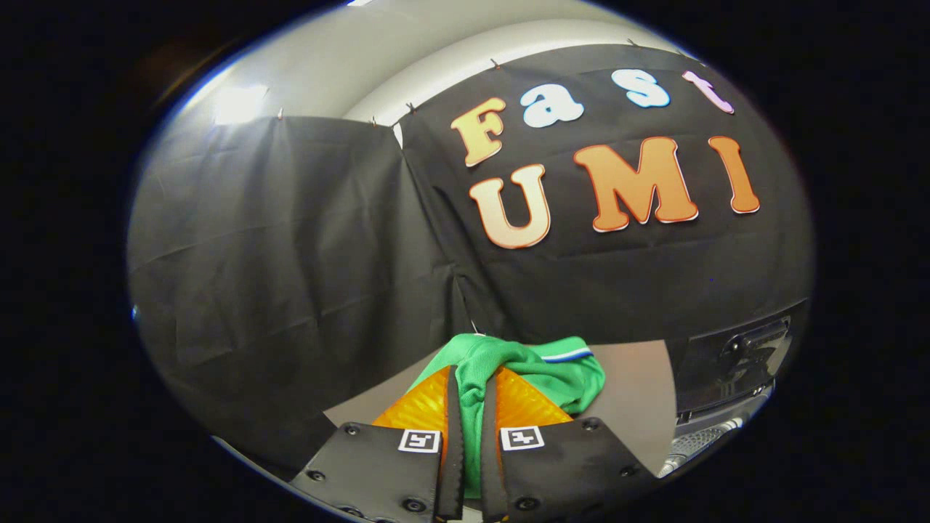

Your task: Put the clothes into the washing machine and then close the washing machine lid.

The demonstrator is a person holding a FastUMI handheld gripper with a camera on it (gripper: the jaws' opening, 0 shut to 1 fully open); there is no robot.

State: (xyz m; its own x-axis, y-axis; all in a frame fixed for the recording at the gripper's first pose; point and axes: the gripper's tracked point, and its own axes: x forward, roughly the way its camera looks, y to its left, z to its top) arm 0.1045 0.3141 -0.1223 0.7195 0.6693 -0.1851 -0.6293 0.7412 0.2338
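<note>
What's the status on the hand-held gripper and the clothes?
Hand-held gripper shut on green garment, bunched between its fingers. Washing machine beyond, off to the side, lid raised. Nothing in the way.

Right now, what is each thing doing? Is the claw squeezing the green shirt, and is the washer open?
gripper: shut on the green garment, a fold pinched between both fingers.
green garment: bunched up, held, the rest bulging beyond the fingers.
washing machine lid: raised open, beside the garment.
</note>
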